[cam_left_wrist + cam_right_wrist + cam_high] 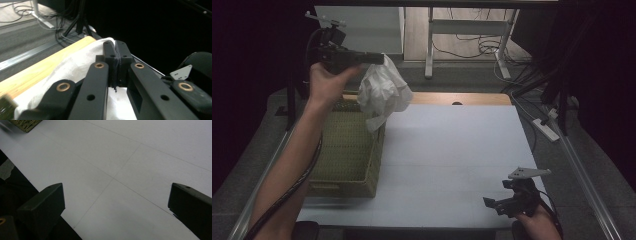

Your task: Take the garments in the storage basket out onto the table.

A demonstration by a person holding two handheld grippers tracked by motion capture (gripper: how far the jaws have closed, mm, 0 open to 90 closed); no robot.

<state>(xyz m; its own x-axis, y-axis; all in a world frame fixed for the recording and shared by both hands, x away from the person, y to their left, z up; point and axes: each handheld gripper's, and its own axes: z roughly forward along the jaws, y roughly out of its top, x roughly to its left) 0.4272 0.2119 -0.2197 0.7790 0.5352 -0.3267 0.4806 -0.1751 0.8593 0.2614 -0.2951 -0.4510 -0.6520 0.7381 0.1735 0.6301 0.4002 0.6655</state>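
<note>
We find the cloth [383, 91] partly hidden by the left tongs [379, 58] | left tongs pinch its top, cloth hanging over the basket [347, 150] | right tongs [498, 206] wide above tabletop [452, 150]

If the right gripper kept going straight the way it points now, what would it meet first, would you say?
Probably the bare white table top: the open right gripper points down across it, with nothing between its jaws. The basket sits far off to one side.

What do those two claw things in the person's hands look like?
Both are black. The left claw has flat linked bars with brass-coloured rivets and a thick black cable trailing down along the bare forearm. The right claw carries a grey three-cornered plate on top. No sleeves show on either arm.
</note>
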